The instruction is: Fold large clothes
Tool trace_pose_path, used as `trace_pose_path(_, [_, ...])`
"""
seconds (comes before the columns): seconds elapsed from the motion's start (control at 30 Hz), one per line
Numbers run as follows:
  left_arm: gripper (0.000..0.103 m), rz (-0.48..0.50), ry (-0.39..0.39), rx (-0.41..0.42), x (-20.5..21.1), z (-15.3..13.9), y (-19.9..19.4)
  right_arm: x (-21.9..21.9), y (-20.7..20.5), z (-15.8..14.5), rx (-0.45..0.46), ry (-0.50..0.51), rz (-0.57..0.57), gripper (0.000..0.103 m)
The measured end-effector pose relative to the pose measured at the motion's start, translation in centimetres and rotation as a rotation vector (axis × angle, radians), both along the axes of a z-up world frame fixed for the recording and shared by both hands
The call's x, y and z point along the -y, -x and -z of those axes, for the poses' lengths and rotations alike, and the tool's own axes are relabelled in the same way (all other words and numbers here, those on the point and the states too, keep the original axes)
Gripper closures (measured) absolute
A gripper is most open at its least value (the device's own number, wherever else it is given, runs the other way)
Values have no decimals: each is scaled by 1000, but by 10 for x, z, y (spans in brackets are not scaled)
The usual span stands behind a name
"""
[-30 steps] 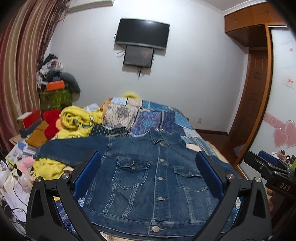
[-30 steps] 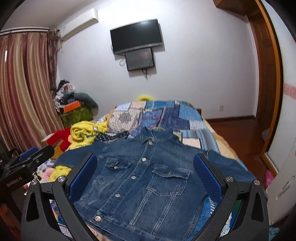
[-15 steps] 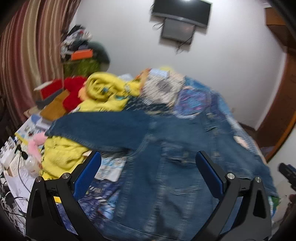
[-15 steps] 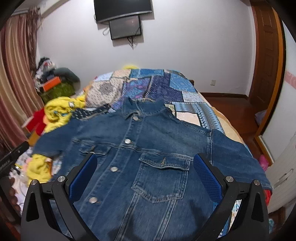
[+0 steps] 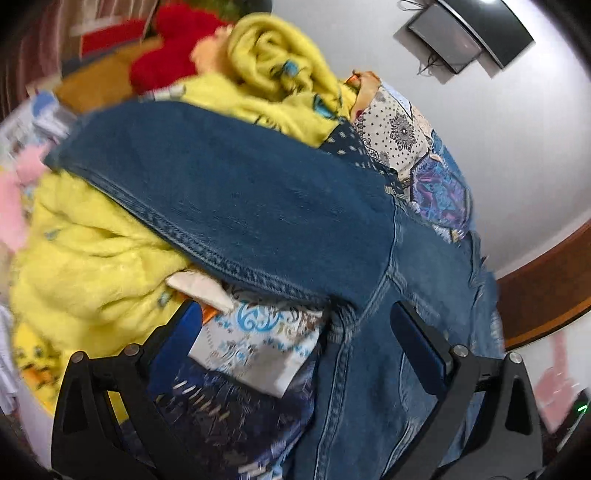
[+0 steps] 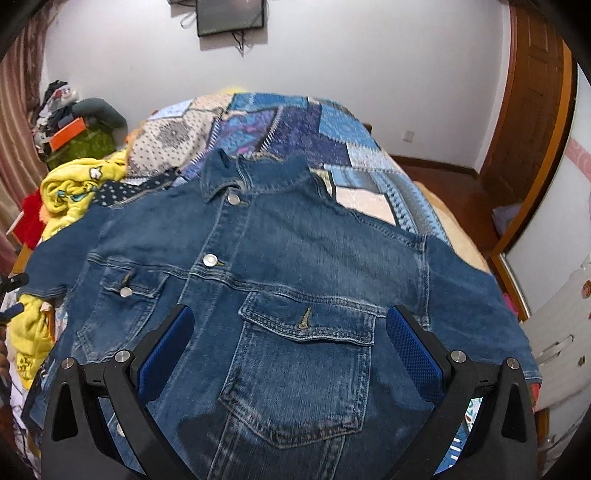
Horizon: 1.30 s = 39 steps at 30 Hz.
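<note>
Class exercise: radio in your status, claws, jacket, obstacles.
Left claw open, over the jacket's sleeve. Right claw open, over the jacket. Jacket flat, unfolded. Sleeve lies on yellow clothes.

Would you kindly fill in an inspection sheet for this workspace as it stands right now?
Surface: bed with patchwork quilt.
Job's things: denim jacket spread front-up, buttoned, collar toward the wall; one sleeve lies over yellow fabric.
Clutter: yellow blankets, red item, pile by the curtain.
Grippers: left claw open above the sleeve's armpit seam; right claw open above a chest pocket; neither grips anything.
Cables: wires hang below the wall screen.
Surroundings: white wall, wooden door.
</note>
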<state>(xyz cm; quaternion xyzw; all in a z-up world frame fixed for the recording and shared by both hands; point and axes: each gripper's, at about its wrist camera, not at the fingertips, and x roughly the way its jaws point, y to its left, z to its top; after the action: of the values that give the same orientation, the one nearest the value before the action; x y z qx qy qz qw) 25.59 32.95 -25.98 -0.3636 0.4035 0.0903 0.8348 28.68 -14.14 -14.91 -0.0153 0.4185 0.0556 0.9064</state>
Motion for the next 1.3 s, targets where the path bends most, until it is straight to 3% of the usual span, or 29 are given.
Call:
trace_pose_path(0.1, [12,-29,120,6,-25,20,-10,0,-7,4,-24,-11,12,0])
trace_pose_path(0.23, [21,-98,194,-9,-54,43,-18,-1,-11,6,-32,-11,21,0])
trace_pose_path(0.3, [25,-130,216,-21,-63,53,-20,-1,-11,6,-38,-11,19,0])
trace_pose_path(0.47, [50,-158,182,-54,-73,64,-29,-4,-12,7,-45,-11,10,0])
trace_pose_path(0.53, [57,-168,156,-61,-74,62,-30,-4,-12,6,-41,-13,8,0])
trace_pose_path(0.57, [66,-170,124,-65,-72,57,-31,-4,-11,4,-36,-14,9,0])
trace_pose_path(0.67, [82,-169,-30,-85,-63,34,-38,-3,-11,1,-30,-20,7,0])
trace_pose_path(0.77, [88,-163,-163,-69,-49,1,-43,1,-8,-4,-12,-24,8,0])
trace_pose_path(0.9, [92,-149,-268,-51,-33,-34,-49,9,-4,-11,4,-44,21,0])
trace_pose_path(0.93, [97,-136,-296,-31,-26,-44,-51,12,-3,-14,8,-53,25,0])
trace_pose_path(1.07, [97,-76,-424,57,8,-87,-60,22,2,-21,28,-75,40,0])
trace_pose_path(1.2, [97,57,-495,151,65,-126,-69,33,7,-27,44,-94,56,0])
trace_pose_path(1.3, [97,181,-501,198,115,-139,-82,42,12,-31,59,-121,70,0])
